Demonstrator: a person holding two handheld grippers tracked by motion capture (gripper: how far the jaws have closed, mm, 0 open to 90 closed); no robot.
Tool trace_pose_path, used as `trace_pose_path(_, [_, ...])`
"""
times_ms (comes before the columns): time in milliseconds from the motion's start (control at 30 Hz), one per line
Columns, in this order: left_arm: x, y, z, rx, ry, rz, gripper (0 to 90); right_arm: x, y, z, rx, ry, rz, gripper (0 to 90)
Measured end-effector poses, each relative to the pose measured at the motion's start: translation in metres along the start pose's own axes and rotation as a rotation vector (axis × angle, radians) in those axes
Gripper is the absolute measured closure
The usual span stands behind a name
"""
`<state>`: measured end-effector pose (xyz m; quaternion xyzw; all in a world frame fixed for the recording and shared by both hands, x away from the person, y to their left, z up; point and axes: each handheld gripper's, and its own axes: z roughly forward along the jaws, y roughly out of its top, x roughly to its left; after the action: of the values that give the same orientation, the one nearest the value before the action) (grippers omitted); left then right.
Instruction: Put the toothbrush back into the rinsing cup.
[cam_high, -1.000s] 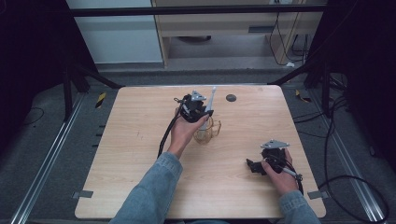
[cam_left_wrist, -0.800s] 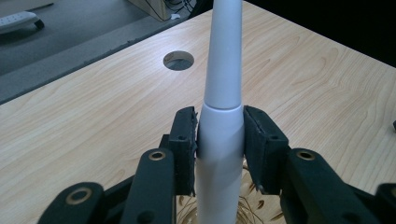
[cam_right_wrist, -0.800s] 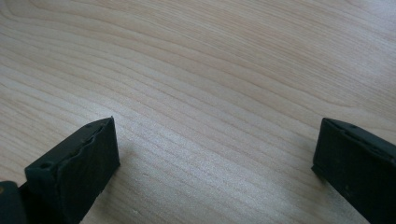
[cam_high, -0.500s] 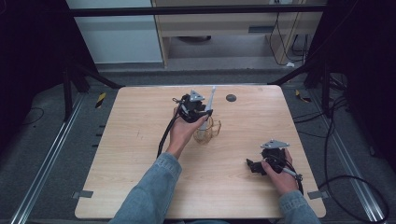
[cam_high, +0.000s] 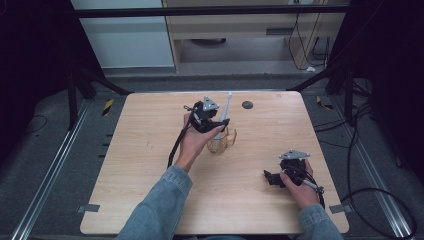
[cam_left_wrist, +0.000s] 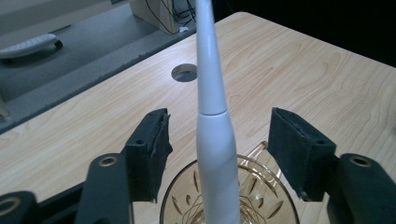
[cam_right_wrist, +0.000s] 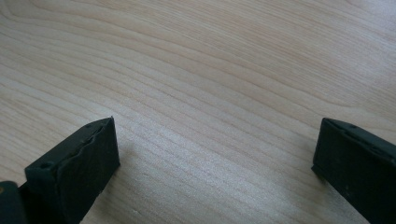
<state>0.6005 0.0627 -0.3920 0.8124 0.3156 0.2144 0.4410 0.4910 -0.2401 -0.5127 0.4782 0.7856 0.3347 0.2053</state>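
Observation:
A white toothbrush-like handle (cam_left_wrist: 210, 93) stands upright in an amber cut-glass cup (cam_left_wrist: 261, 186); the same handle (cam_high: 223, 117) and cup (cam_high: 222, 142) sit near the table's middle in the high view. My left gripper (cam_left_wrist: 219, 144) is open, its jaws on either side of the handle without touching it. From above, the left gripper (cam_high: 210, 120) hangs just over the cup. My right gripper (cam_right_wrist: 215, 158) is open, low over bare wood with nothing between its jaws. That right gripper (cam_high: 280, 177) rests near the table's front right.
The light wooden table (cam_high: 150, 150) has a round dark cable hole (cam_high: 247, 105) near its far edge. Black cables (cam_high: 370, 150) run over the floor at the right. A pale cabinet (cam_high: 135, 45) stands beyond the table.
My left gripper has shifted slightly around the handle in the cup. The right gripper has not moved.

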Motion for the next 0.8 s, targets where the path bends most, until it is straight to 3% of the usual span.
trace_pose_path(400, [-0.002,0.004,-0.013,-0.016,-0.005,-0.005,22.2,0.000,0.000,0.000,0.000,0.000,0.000,0.4])
trace_pose_path(567, [-0.006,0.007,-0.019,-0.015,-0.015,0.011,15.1,0.000,0.000,0.000,0.000,0.000,0.000,0.4])
trace_pose_path(800, [-0.009,0.003,-0.029,-0.014,-0.024,0.019,10.6,0.000,0.000,0.000,0.000,0.000,0.000,0.4])
